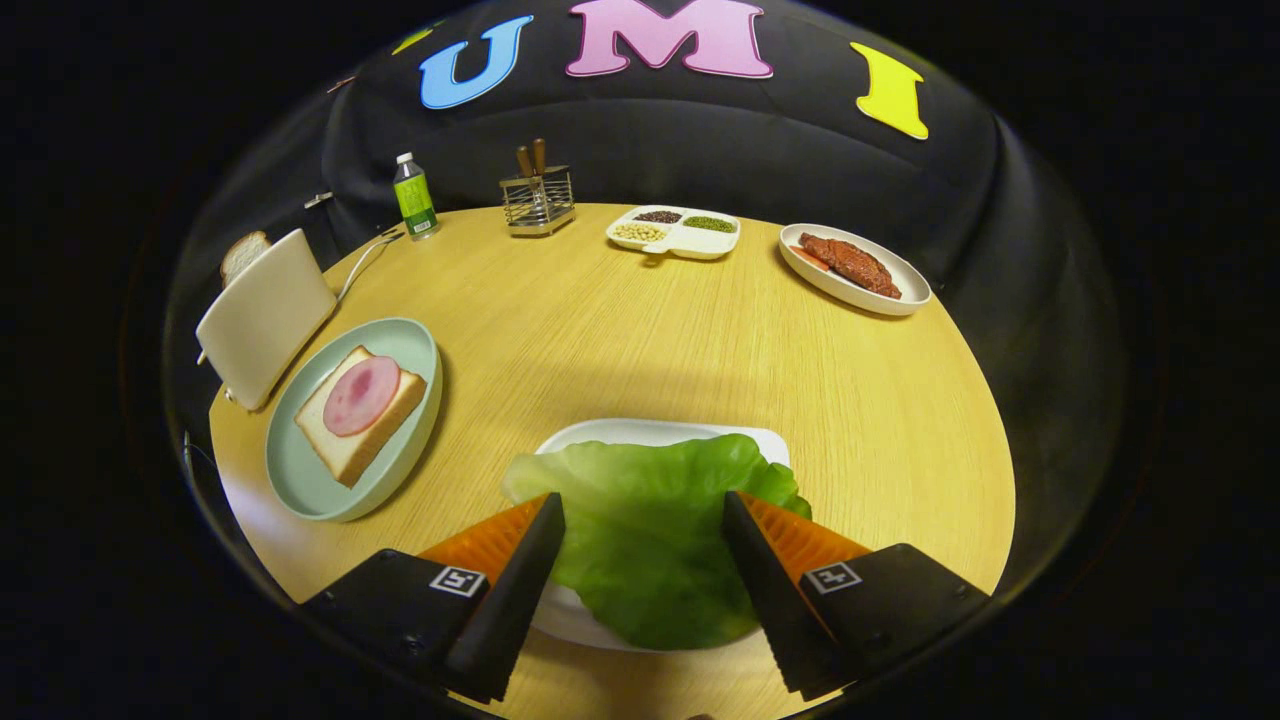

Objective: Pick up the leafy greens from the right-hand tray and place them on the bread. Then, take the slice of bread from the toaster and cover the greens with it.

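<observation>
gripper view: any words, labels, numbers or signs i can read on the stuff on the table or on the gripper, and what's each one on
Bottle: its green label carries print, too small and blurred to read.
Gripper, fingers open either side of the leafy greens: each finger body bears a square black-and-white marker, a coded pattern, not words.
Toaster, plates, divided dish, utensil rack: no text seen.
Nothing legible on any item.

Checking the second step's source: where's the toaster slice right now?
In the gripper view, the bread slice pokes out of the toaster, beyond and left of the open fingers, behind the plate holding the ham-topped bread.
</observation>
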Demonstrator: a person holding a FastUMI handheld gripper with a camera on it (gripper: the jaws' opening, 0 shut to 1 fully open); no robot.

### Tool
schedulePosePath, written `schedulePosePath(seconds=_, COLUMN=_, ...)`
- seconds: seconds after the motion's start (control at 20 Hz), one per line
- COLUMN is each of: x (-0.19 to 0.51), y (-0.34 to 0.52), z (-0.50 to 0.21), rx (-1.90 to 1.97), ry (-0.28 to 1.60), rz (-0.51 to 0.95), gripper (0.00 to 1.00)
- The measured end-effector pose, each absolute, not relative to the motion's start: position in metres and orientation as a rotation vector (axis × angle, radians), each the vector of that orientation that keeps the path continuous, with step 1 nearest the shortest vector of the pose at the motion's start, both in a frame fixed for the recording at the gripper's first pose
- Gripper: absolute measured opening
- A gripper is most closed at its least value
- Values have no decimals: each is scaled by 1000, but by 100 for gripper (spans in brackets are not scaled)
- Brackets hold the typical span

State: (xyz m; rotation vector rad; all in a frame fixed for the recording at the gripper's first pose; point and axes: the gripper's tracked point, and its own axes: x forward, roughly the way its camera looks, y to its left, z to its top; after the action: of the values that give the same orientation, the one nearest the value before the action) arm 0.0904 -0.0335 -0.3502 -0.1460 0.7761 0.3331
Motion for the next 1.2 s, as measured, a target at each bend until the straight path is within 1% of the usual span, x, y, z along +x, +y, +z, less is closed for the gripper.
schedulePosePath(seconds=0.15, x=90, y=-35, z=-350, rx=-131, ry=802, rz=306, gripper=96)
schedulePosePath(seconds=0.2, x=90, y=-34, z=-349, rx=-129, ry=810, rz=301, gripper=87)
schedulePosePath(seconds=0.25, x=92, y=-38, z=-351, rx=-135, ry=809, rz=288, gripper=85)
schedulePosePath(seconds=0.4, x=90, y=-37, z=-350, rx=-123, ry=821, rz=276, gripper=45)
schedulePosePath(seconds=0.45, x=92, y=-41, z=-349, rx=-128, ry=821, rz=268, gripper=45)
schedulePosePath(seconds=0.55, x=92, y=-40, z=-350, rx=-114, ry=821, rz=261, gripper=19)
schedulePosePath(seconds=0.6, x=91, y=-41, z=-350, rx=-105, ry=832, rz=259, gripper=14)
schedulePosePath(seconds=0.75, x=94, y=-42, z=-348, rx=-58, ry=842, rz=263, gripper=6)
schedulePosePath(seconds=0.95, x=96, y=-44, z=-330, rx=-24, ry=831, rz=239, gripper=6)
schedulePosePath(seconds=1.2, x=92, y=-25, z=-267, rx=-23, ry=741, rz=226, gripper=6)
